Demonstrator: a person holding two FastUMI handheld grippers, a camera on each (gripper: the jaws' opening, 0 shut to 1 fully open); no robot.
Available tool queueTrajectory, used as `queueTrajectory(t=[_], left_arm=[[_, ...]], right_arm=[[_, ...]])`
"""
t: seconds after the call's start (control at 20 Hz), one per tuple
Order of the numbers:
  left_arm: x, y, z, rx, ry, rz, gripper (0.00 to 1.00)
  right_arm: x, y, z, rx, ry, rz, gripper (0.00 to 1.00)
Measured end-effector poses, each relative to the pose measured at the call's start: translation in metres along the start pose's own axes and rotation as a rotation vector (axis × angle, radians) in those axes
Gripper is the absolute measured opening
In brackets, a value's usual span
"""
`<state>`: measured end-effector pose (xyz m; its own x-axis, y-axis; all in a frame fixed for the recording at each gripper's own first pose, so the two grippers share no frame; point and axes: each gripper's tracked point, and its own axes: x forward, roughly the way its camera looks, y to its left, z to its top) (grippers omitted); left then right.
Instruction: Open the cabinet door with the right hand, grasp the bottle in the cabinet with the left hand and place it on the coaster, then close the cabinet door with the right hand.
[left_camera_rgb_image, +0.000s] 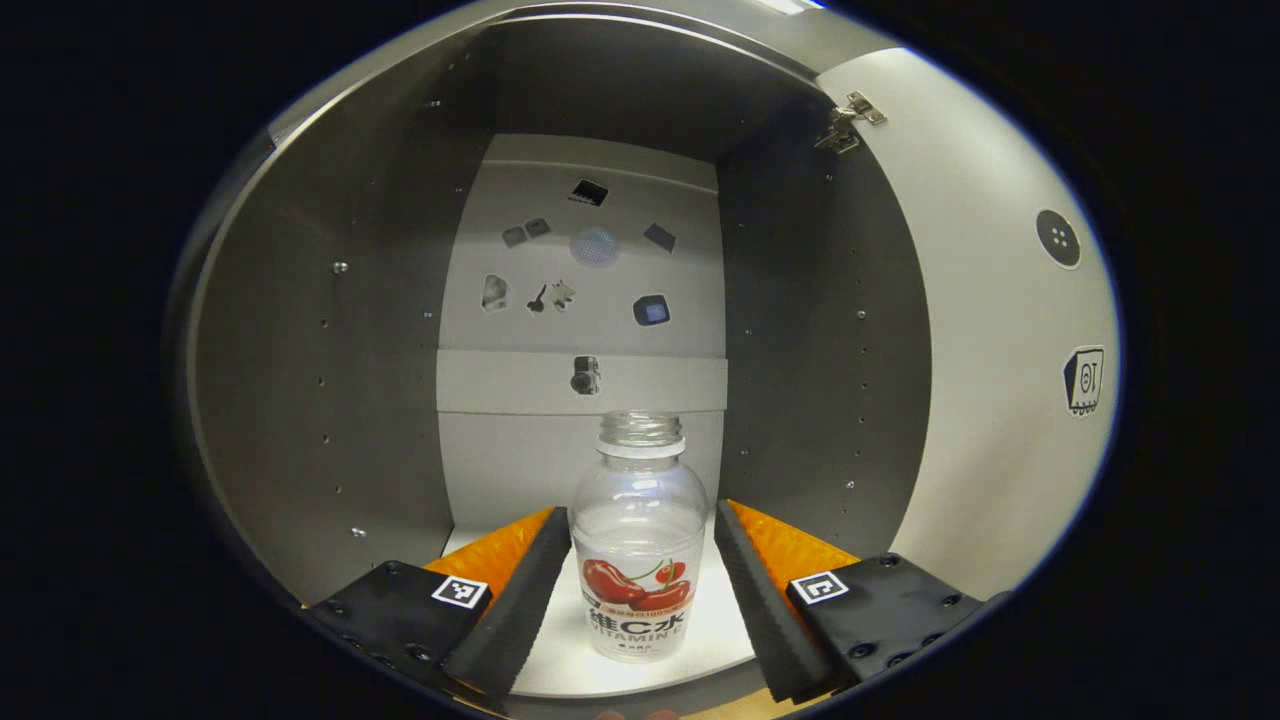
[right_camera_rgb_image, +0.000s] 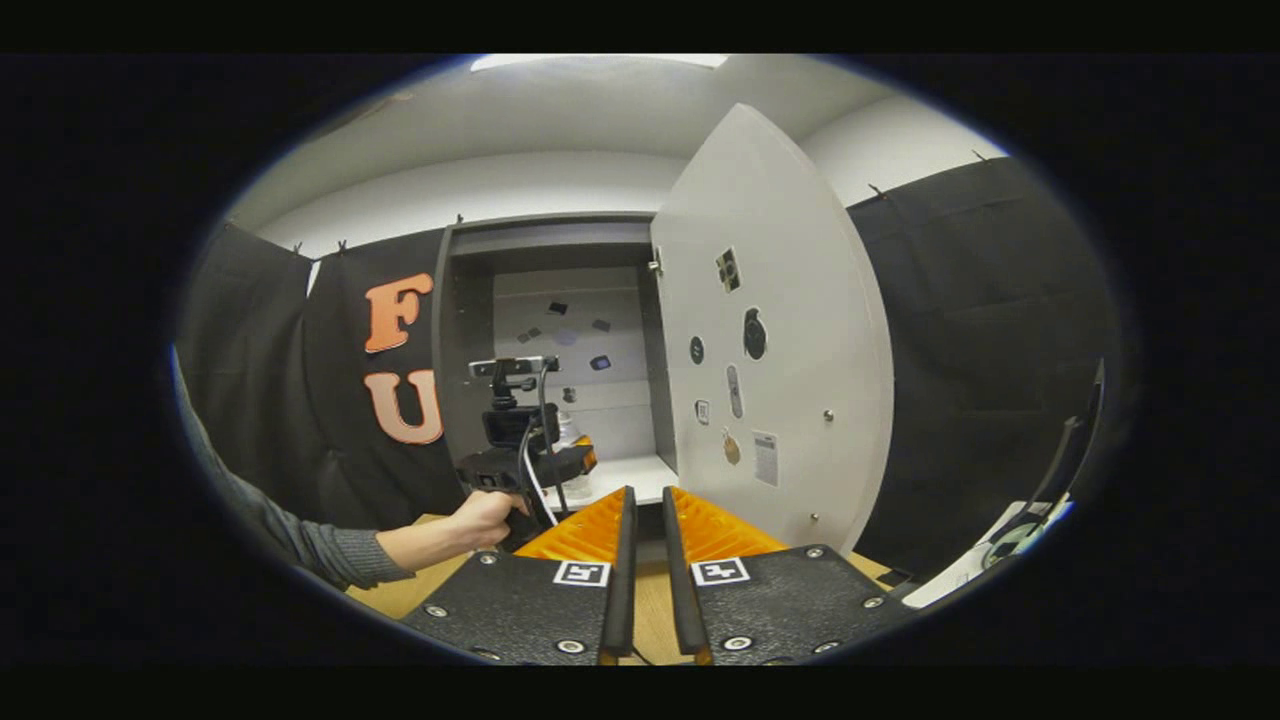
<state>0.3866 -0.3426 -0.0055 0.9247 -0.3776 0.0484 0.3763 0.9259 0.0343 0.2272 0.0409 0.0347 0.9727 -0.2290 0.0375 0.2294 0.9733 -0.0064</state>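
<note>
A clear, uncapped bottle (left_camera_rgb_image: 640, 560) with a red fruit label stands upright on the white cabinet floor (left_camera_rgb_image: 715, 640). My left gripper (left_camera_rgb_image: 640, 510) is open and reaches into the cabinet. Its fingers flank the bottle closely on both sides, with thin gaps. The cabinet door (left_camera_rgb_image: 990, 350) is swung wide open to the right. In the right gripper view, a hand (right_camera_rgb_image: 485, 515) holds the left gripper (right_camera_rgb_image: 575, 460) at the cabinet mouth, in front of the bottle (right_camera_rgb_image: 568, 430). My right gripper (right_camera_rgb_image: 648, 495) hangs back over the table, fingers nearly together and holding nothing, short of the open door (right_camera_rgb_image: 790, 330).
The cabinet's grey side walls (left_camera_rgb_image: 300, 400) close in on both sides of the bottle. Stickers dot the back wall (left_camera_rgb_image: 590, 300) and the door. A wooden table (right_camera_rgb_image: 420, 590) lies below. A white flat thing with a greenish round piece (right_camera_rgb_image: 1005, 545) sits at the far right.
</note>
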Motion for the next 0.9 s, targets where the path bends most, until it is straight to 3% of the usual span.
queueTrajectory(t=[0.2, 0.25, 0.5, 0.9], left_arm=[[0.007, 0.003, -0.005, 0.026, 0.019, 0.008, 0.93], [0.009, 0.002, -0.005, 0.021, 0.019, 0.001, 0.84], [-0.003, 0.005, 0.006, 0.01, -0.01, -0.005, 0.84], [-0.094, 0.028, 0.028, 0.009, -0.052, 0.032, 0.85]], right_arm=[[0.006, 0.001, -0.014, 0.023, 0.038, 0.001, 0.16], [0.007, 0.0, -0.017, 0.025, 0.046, 0.001, 0.16], [0.007, -0.002, -0.024, 0.042, 0.069, 0.017, 0.16], [-0.017, -0.001, -0.017, 0.04, 0.062, 0.095, 0.16]])
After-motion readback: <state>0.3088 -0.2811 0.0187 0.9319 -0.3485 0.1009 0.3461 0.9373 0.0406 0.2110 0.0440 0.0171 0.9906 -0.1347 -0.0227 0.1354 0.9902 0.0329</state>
